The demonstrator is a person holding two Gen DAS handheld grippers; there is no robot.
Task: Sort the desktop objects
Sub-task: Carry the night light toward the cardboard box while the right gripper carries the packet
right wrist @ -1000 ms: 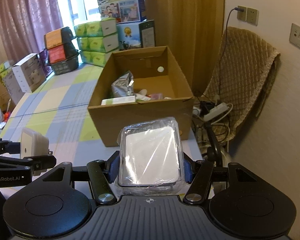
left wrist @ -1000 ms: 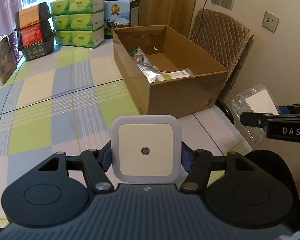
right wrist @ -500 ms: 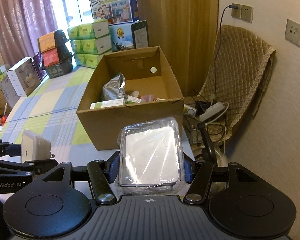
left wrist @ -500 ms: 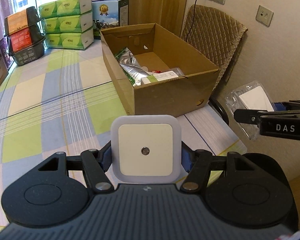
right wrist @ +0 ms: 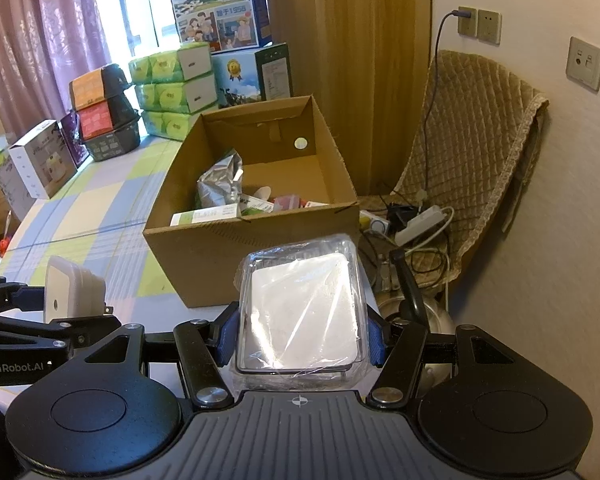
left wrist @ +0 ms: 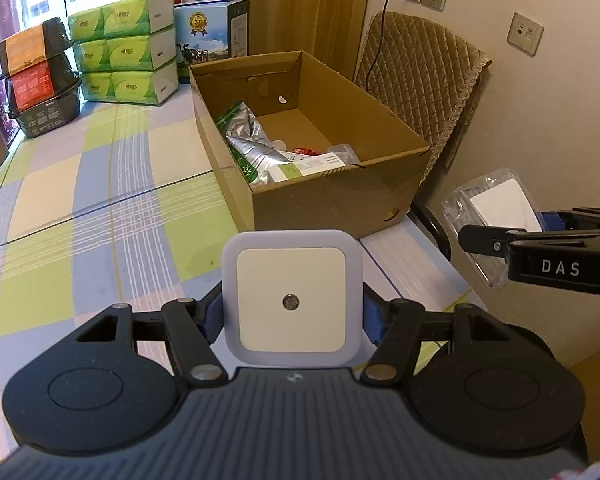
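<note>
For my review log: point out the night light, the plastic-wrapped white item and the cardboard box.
night light (left wrist: 291,299), left wrist view, centre of its cream front face.
plastic-wrapped white item (right wrist: 303,312), right wrist view, middle of its white face.
cardboard box (left wrist: 332,204), left wrist view, near outer wall.

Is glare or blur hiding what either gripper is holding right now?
Left wrist view: the night light in the left gripper is sharp and evenly lit, though fisheye bends the frame edges. Right wrist view: window light glares off the plastic-wrapped white item in the right gripper, washing out its surface; the cardboard box stays clear.
</note>
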